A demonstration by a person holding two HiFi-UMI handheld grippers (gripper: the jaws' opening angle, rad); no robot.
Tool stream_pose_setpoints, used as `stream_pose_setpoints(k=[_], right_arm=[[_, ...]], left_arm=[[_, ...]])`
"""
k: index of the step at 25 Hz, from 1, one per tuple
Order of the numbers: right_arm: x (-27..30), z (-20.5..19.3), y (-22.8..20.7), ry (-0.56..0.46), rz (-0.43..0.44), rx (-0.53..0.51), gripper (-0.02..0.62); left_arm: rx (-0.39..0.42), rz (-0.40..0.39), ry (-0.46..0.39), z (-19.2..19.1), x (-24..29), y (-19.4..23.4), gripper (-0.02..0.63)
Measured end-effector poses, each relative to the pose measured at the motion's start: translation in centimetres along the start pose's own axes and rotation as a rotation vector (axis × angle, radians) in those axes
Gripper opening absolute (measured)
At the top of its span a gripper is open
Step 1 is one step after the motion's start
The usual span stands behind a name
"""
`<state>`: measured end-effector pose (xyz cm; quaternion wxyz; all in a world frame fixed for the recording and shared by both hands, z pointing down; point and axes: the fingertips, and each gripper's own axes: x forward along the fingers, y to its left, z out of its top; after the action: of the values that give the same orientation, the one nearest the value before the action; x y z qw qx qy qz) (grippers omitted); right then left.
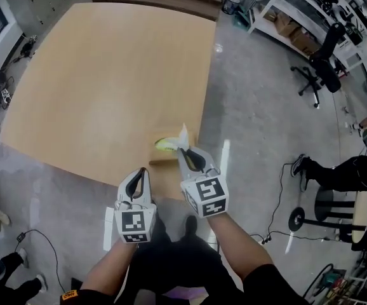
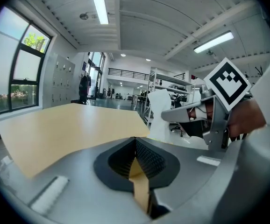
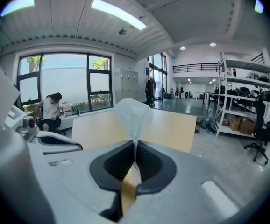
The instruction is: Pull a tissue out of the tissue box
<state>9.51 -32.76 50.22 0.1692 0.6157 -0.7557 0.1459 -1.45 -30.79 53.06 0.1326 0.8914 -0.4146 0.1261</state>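
We find the pull under way. The right gripper (image 3: 135,146) is pressed together on the thin white tissue (image 3: 134,112), above the yellow-topped tissue box (image 1: 165,146) at the near edge of the pale wooden table (image 1: 101,75). The left gripper (image 2: 135,143) is closed on nothing, near the box. In our judgement the next move calls for a steady upward draw, with the box braced if it lifts.

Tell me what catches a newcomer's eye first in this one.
The white tissue stands pinched in the right gripper, just above the tissue box at the near edge of the wooden table. Beside it, the left gripper is shut and empty.
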Motion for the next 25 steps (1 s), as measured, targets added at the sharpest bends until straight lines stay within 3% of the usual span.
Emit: stream_pose_setpoints(k=[7, 18, 25], right_arm=[[-7.3, -0.4, -1.5, -0.102, 0.041, 0.013, -0.005], [-20.0, -5.9, -2.6, -0.155, 0.188, -0.022, -0.005], [-24.4, -7.5, -2.3, -0.163, 0.255, 0.028, -0.005]], left_arm=[[0.012, 0.014, -0.048, 0.0, -1.8, -6.0, 0.018], [0.017, 0.154, -0.091, -1.0, -8.2, -17.6, 0.018], [0.009, 0.228, -0.040, -1.9, -12.1, -20.4, 0.018]])
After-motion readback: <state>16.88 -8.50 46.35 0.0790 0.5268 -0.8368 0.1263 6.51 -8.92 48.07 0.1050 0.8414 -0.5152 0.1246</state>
